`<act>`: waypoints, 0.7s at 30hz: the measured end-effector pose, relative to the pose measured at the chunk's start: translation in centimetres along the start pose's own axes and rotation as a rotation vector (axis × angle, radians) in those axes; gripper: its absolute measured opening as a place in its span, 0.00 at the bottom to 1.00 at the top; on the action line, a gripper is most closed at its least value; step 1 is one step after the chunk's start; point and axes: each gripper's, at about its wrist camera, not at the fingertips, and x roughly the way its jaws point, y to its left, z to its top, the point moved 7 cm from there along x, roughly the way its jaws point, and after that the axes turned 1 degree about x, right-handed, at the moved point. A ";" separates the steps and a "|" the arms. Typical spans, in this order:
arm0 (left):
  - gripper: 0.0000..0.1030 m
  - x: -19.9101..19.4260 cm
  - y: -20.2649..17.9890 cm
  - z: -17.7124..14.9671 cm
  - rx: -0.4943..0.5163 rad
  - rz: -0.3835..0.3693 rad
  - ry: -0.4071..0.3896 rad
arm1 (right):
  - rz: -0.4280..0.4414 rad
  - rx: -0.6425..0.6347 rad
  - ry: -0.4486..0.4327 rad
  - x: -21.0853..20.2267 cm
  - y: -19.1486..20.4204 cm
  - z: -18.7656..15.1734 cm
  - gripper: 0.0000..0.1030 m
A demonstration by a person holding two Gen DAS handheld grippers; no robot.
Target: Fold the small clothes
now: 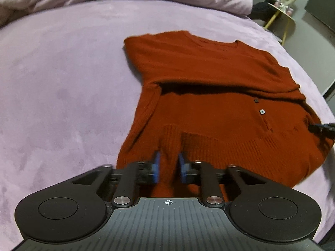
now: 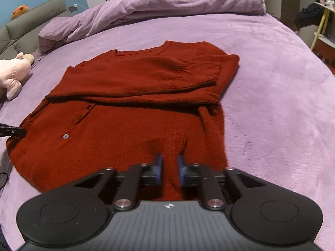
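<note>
While my left gripper (image 1: pixel 168 167) and my right gripper (image 2: pixel 169 168) each pinch a ridge of the ribbed hem, the red sweater (image 1: pixel 209 79) lies flat on the purple bedspread (image 1: pixel 62 83) with its sleeves crossed over the chest (so, I judge, the hem can go up to the collar in one fold). Both grips sit near the garment's lower corners to keep the edge straight. A bunched duvet (image 2: pixel 167 2) lies beyond, a pink plush toy (image 2: pixel 12 73) beside it, a yellow shelf (image 1: pixel 280 16) off the bed

plush toy (image 2: pixel 11 74) cropped at left edge
</note>
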 end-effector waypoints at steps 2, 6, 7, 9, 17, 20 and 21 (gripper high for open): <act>0.11 -0.6 -0.4 0.2 0.018 0.014 -0.021 | -0.012 -0.016 -0.008 -0.3 0.4 0.1 0.07; 0.11 -2.7 -1.4 1.4 0.043 0.012 -0.093 | -0.002 -0.013 -0.075 -2.3 0.9 0.9 0.06; 0.11 -3.2 -1.6 1.8 0.043 0.013 -0.111 | 0.003 -0.007 -0.090 -2.8 0.9 1.2 0.06; 0.10 -4.2 -1.8 2.8 0.037 0.008 -0.150 | 0.008 0.011 -0.130 -3.9 0.9 2.1 0.06; 0.10 -5.4 -0.9 9.9 -0.001 0.066 -0.315 | -0.043 0.074 -0.298 -5.4 -0.6 8.4 0.06; 0.10 -3.5 0.0 12.7 -0.018 0.111 -0.337 | -0.108 0.060 -0.317 -3.1 -1.5 11.2 0.06; 0.10 -2.4 0.4 13.5 -0.040 0.118 -0.330 | -0.119 0.064 -0.310 -2.1 -1.8 11.9 0.06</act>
